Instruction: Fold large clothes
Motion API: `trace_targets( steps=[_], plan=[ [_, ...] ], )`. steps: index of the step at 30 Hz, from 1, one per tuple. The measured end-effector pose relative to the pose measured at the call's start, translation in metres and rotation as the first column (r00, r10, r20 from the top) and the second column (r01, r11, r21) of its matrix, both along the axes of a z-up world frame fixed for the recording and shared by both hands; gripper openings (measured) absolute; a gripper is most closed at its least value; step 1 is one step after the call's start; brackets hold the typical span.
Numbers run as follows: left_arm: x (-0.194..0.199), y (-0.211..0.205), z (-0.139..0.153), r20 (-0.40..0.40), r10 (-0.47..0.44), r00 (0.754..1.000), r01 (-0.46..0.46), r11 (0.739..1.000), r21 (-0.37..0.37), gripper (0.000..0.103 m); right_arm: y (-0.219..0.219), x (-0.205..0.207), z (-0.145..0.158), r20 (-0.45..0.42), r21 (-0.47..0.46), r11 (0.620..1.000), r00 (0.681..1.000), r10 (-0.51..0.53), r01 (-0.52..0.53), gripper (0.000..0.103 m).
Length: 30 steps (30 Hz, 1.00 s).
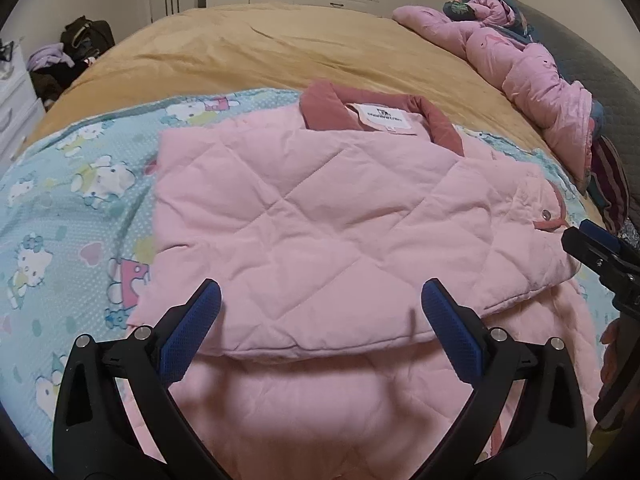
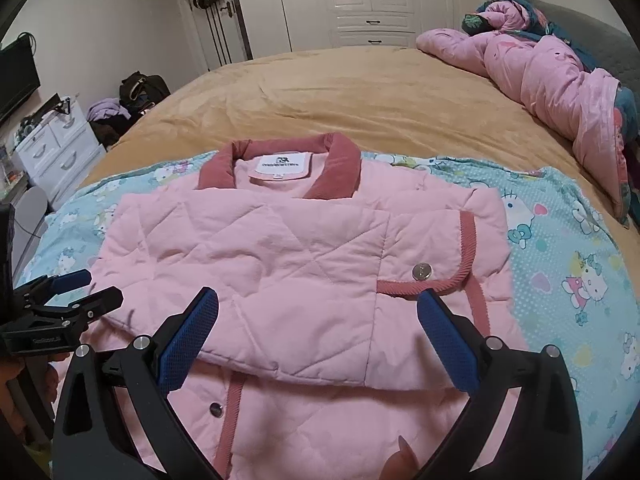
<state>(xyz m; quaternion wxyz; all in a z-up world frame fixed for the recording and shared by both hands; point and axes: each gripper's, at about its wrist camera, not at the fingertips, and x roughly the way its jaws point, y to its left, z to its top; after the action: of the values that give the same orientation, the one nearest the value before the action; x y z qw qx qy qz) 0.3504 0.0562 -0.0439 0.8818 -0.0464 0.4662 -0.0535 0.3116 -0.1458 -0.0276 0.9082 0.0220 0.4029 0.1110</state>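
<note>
A pink quilted jacket (image 1: 312, 216) with a dark pink collar (image 1: 324, 108) lies on the bed, its sleeves folded across the front; it also shows in the right wrist view (image 2: 288, 280). My left gripper (image 1: 320, 300) is open and empty, just above the folded sleeve's near edge. My right gripper (image 2: 318, 308) is open and empty over the jacket's right side, near a snap button (image 2: 422, 271). Each gripper shows at the edge of the other's view: the right gripper (image 1: 600, 248) at the right, the left gripper (image 2: 76, 292) at the left.
The jacket rests on a blue cartoon-cat sheet (image 1: 72, 208) over a tan blanket (image 1: 280, 48). A rumpled pink duvet (image 2: 552, 80) lies at the bed's far right. A white drawer unit (image 2: 56, 148) and bags (image 2: 140, 88) stand left; wardrobes (image 2: 368, 0) behind.
</note>
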Motion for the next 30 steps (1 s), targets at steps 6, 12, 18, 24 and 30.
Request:
trace_targets(
  steps=[6,12,18,24,30],
  plan=[
    [-0.011,0.0,0.017,0.027,-0.002,1.0,0.002,1.0,-0.017,0.094,0.0,-0.014,0.015,0.033,0.01,1.0,0.999,0.005,-0.006,0.099],
    [-0.019,0.0,0.03,0.033,0.008,0.999,-0.008,1.0,-0.009,0.094,-0.003,-0.026,0.03,0.056,0.014,1.0,0.998,0.005,-0.006,0.099],
    [-0.032,0.0,0.047,0.055,0.006,0.998,-0.005,1.0,-0.018,0.094,-0.003,-0.042,0.053,0.092,0.027,1.0,0.996,0.013,-0.016,0.099],
    [-0.051,-0.004,0.076,0.106,-0.009,0.994,0.011,1.0,-0.019,0.094,-0.003,-0.064,0.084,0.145,0.043,0.999,0.989,0.023,-0.03,0.099],
    [-0.071,-0.005,0.104,0.155,-0.017,0.988,0.022,0.999,-0.028,0.094,-0.002,-0.092,0.112,0.207,0.021,0.999,0.978,0.03,-0.036,0.099]
  ],
)
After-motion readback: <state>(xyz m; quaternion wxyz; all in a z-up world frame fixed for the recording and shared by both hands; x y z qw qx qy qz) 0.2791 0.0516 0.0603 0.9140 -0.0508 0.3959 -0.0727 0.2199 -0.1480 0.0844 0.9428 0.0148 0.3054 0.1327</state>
